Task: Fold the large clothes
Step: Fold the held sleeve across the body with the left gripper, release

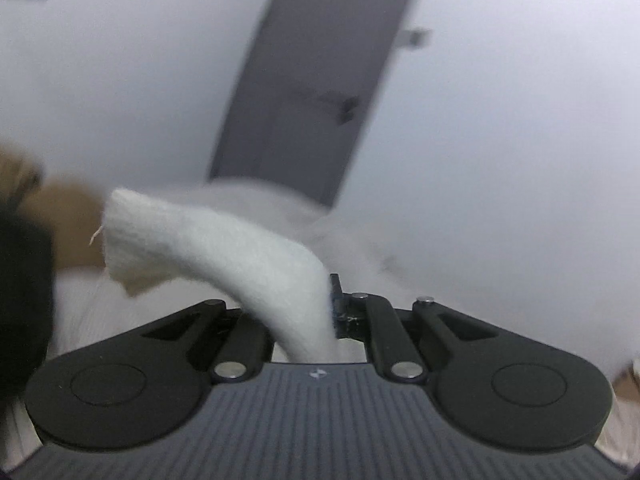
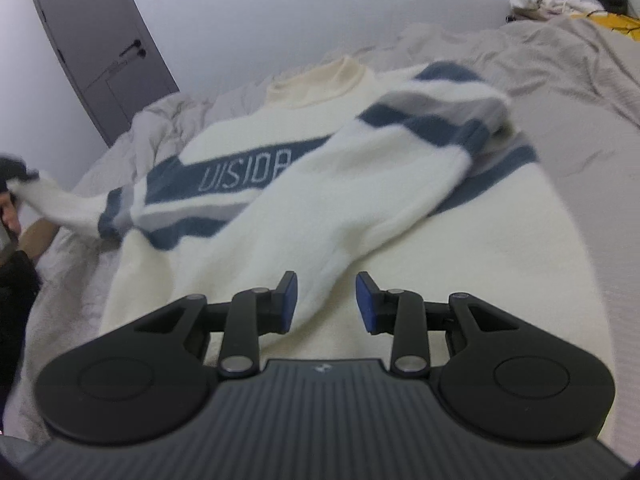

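The left gripper (image 1: pixel 326 312) pinches the sweater's cuff (image 1: pixel 256 256), lifted off the bed (image 2: pixel 560 80). The right gripper (image 2: pixel 326 300) hangs spread above the other sleeve (image 2: pixel 360 184), which lies across the sweater (image 2: pixel 224 148), holding nothing. Best carry the cuff over the chest stripe, keep it taut, and lay it flat before letting go.

My left gripper (image 1: pixel 326 312) and my right gripper (image 2: pixel 326 302) are matte black, each with two round-ended linkage arms, silver pivot pins and a ribbed dark grey body bearing a small white mark. My right fingertips (image 2: pixel 365 300) carry blue pads. I wear a black sleeve (image 2: pixel 14 280).
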A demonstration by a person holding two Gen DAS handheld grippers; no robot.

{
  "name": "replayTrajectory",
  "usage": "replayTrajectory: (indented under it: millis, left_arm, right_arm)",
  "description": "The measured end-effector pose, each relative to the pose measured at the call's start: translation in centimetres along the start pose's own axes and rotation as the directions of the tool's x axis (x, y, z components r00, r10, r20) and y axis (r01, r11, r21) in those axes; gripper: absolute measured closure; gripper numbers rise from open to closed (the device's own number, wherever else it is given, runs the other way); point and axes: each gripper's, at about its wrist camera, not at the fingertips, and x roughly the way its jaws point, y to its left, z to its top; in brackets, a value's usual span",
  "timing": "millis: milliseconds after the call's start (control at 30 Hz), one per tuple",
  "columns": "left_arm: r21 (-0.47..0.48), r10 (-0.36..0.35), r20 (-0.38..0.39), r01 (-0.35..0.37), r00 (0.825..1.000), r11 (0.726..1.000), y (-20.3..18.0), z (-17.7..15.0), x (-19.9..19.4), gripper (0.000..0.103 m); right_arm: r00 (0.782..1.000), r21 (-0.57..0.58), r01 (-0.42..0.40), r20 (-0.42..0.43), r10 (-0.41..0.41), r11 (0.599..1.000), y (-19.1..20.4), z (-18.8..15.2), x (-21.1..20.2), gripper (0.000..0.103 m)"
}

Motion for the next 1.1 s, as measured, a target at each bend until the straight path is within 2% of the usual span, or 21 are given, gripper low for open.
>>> replayTrajectory:
  millis: [100, 200, 300, 367, 433, 633, 800, 867, 967, 1100]
  left_arm:
    - [0.106, -0.084, 0.025, 0.081, 0.996, 0.991, -5.4, 1.5, -3.5, 0.095]
    - [0.197, -0.150, 0.047, 0.138, 0.988, 0.971, -10.4, 2.0, -6.9, 0.095]
    - [0.290, -0.222, 0.036, 0.203, 0.974, 0.935, -15.7, 1.2, -10.2, 0.095]
    - [0.353, -0.260, 0.017, 0.238, 0.965, 0.905, -19.3, -0.1, -12.2, 0.094]
    - [0.410, -0.290, -0.006, 0.267, 0.957, 0.872, -22.7, -2.1, -14.0, 0.094]
    - [0.511, -0.350, -0.087, 0.344, 0.933, 0.788, -30.8, -10.5, -17.2, 0.094]
    - [0.593, -0.387, -0.209, 0.431, 0.898, 0.681, -35.2, -19.9, -18.0, 0.094]
    - [0.600, -0.389, -0.266, 0.468, 0.882, 0.649, -36.0, -23.4, -18.0, 0.094]
    - [0.620, -0.380, -0.347, 0.514, 0.858, 0.594, -36.9, -29.3, -17.9, 0.094]
    - [0.636, -0.364, -0.430, 0.564, 0.826, 0.527, -35.3, -35.4, -15.6, 0.093]
  right_arm:
    - [0.999, -0.012, 0.009, 0.045, -0.008, 1.000, -0.1, 0.0, -2.1, 0.067]
    - [0.996, 0.012, 0.009, 0.083, -0.010, 1.000, -0.7, 0.4, -4.0, 0.067]
    - [0.991, 0.043, 0.004, 0.130, -0.010, 0.999, -1.5, 1.0, -5.4, 0.067]
    - [0.986, 0.012, -0.009, 0.167, 0.007, 1.000, -2.0, 1.4, -6.1, 0.069]
    - [0.981, -0.003, 0.015, 0.195, -0.014, 1.000, -3.0, 1.5, -6.6, 0.067]
    - [0.981, 0.070, -0.028, 0.192, 0.014, 0.997, -7.0, 1.3, -6.9, 0.067]
    - [0.975, 0.118, -0.062, 0.220, 0.035, 0.991, -8.7, 1.2, -8.1, 0.067]
    - [0.972, 0.118, -0.064, 0.231, 0.036, 0.991, -9.1, 1.0, -8.6, 0.067]
    - [0.977, 0.065, -0.011, 0.215, -0.004, 0.998, -9.5, 0.5, -8.4, 0.067]
    - [0.981, 0.172, -0.039, 0.195, 0.004, 0.984, -11.7, 0.5, -7.5, 0.067]
